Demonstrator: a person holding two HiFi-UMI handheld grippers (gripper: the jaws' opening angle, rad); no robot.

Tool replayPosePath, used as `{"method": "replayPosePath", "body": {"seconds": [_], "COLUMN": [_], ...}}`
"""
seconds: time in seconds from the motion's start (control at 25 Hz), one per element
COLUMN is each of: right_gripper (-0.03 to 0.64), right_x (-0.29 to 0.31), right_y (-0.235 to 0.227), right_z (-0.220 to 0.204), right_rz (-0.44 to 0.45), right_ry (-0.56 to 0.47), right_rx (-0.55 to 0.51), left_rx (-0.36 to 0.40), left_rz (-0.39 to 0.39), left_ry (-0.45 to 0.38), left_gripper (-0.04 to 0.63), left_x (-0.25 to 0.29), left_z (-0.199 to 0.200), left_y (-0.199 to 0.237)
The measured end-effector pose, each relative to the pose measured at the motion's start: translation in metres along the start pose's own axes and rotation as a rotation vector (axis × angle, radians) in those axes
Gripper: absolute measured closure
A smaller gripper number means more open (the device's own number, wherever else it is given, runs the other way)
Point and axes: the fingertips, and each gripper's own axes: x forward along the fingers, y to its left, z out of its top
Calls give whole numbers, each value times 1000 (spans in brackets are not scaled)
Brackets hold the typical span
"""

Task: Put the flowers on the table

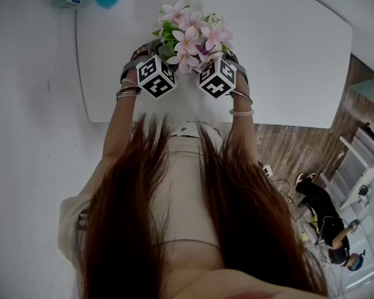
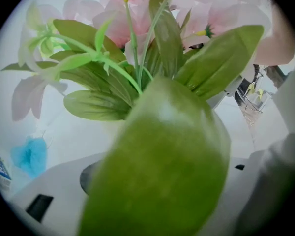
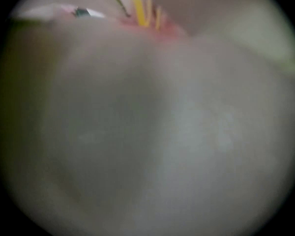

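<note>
flowers held up over near edge of white table, between left claw and right claw; stem axis upright, blooms facing the head camera; left claw jaws apart, blurred leaf hides any pinch; right gripper view smothered by petal, state unreadable

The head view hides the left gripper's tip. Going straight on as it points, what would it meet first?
The flowers: a big green leaf fills its view, seemingly right at the jaws.
</note>
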Motion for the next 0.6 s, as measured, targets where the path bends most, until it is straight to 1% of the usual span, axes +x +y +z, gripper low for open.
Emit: {"method": "replayPosePath", "body": {"seconds": [0.4, 0.6], "right_gripper": [273, 273], "right_x": [0, -1], "right_y": [0, 1], "right_z": [0, -4], "right_rz": [1, -6], "right_ry": [-8, -8], "right_rx": [17, 36], "left_rx": [3, 13], "left_rz": [3, 10], "left_ry": [3, 11], "left_gripper": [261, 273], "left_x": [1, -1], "left_z": [0, -2], "left_y": [1, 0]}}
